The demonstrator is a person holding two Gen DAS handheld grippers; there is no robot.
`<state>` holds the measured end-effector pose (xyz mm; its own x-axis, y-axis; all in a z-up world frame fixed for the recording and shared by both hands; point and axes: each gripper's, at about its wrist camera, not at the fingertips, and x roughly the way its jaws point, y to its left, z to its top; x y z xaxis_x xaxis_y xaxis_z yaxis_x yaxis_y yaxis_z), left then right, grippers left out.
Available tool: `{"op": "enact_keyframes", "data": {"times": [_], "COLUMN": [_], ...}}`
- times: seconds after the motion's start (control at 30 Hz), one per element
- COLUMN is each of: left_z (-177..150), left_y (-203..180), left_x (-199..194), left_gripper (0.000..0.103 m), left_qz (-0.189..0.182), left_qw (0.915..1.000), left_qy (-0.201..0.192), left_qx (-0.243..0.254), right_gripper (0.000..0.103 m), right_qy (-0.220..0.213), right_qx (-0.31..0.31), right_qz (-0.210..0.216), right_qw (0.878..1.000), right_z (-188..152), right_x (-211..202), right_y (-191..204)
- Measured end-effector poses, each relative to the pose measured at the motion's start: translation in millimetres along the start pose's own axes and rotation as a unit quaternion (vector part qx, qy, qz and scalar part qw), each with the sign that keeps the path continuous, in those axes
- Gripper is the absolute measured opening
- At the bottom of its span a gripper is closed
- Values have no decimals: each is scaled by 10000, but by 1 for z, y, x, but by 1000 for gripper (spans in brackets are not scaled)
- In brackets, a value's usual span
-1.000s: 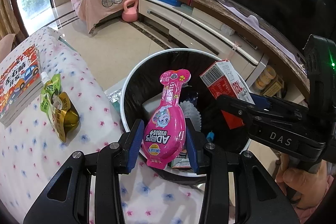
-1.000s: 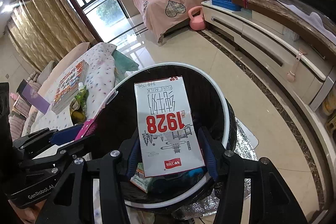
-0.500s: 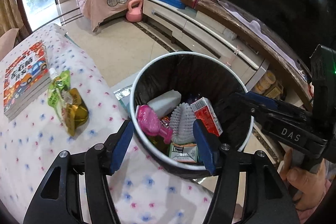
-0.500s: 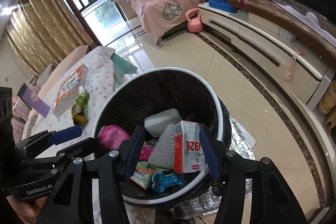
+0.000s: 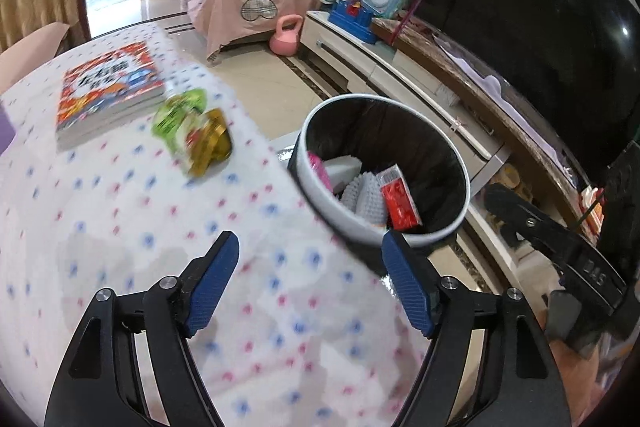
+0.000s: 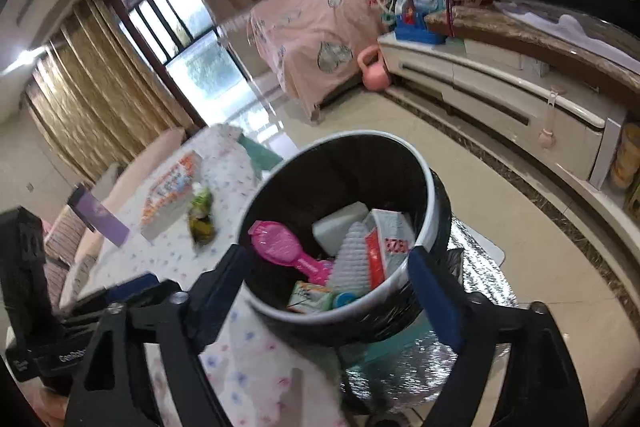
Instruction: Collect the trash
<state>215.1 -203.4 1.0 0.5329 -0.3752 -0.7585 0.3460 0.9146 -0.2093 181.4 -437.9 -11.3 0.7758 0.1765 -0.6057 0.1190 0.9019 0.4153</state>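
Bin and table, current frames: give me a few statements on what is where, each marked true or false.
1. The milk carton lies in the bin. True.
2. The left tongs hold the pink bottle. False: they are open and empty; the bottle is in the bin.
3. A green pouch lies on the table. True.
4. The book is in the bin. False: it lies on the table.

Both wrist cameras look steeply down along their own fingers. The left view sits close over the dotted surface; the right view sits close over the bin. Both share bin, surface and book.
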Motion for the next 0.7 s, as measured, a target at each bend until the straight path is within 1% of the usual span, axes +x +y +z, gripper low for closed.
{"op": "enact_keyframes", "data": {"times": [0.03, 0.07, 0.23, 0.37, 0.47, 0.53, 0.57, 0.63, 0.67, 0.7], "left_z": [-6, -12, -38, -58, -72, -82, -86, -94, -97, -101], "left_y": [2, 6, 23, 42, 55, 59, 58, 58, 57, 57], "left_x": [-5, -10, -38, -63, -81, -95, -102, -116, -121, -127], "left_gripper": [76, 76, 81, 85, 88, 89, 92, 97, 101, 103], "left_qz": [9, 28, 131, 323, 480, 662, 822, 1022, 1082, 1161], "left_qw": [10000, 10000, 9992, 9969, 9942, 9906, 9879, 9817, 9791, 9758], "left_qy": [-11, -44, -309, -647, -882, -1157, -1289, -1598, -1719, -1851], "left_qx": [-34, -69, -202, -322, -390, -315, -266, -148, -112, -85], "right_gripper": [96, 97, 100, 101, 101, 101, 101, 101, 101, 102], "right_qy": [-75, -156, -337, -474, -489, -497, -522, -697, -800, -988], "right_qx": [22, 29, -80, -71, -156, -216, -250, -407, -487, -623], "right_qz": [11, 58, 218, 282, 240, 222, 223, 144, 92, 18], "right_qw": [10000, 9999, 9992, 9985, 9984, 9983, 9981, 9966, 9956, 9932], "right_z": [-5, -11, -36, -56, -67, -71, -72, -73, -75, -76], "right_x": [-5, -11, -30, -40, -45, -48, -51, -63, -69, -79], "right_y": [3, 8, 34, 49, 59, 64, 67, 76, 81, 89]}}
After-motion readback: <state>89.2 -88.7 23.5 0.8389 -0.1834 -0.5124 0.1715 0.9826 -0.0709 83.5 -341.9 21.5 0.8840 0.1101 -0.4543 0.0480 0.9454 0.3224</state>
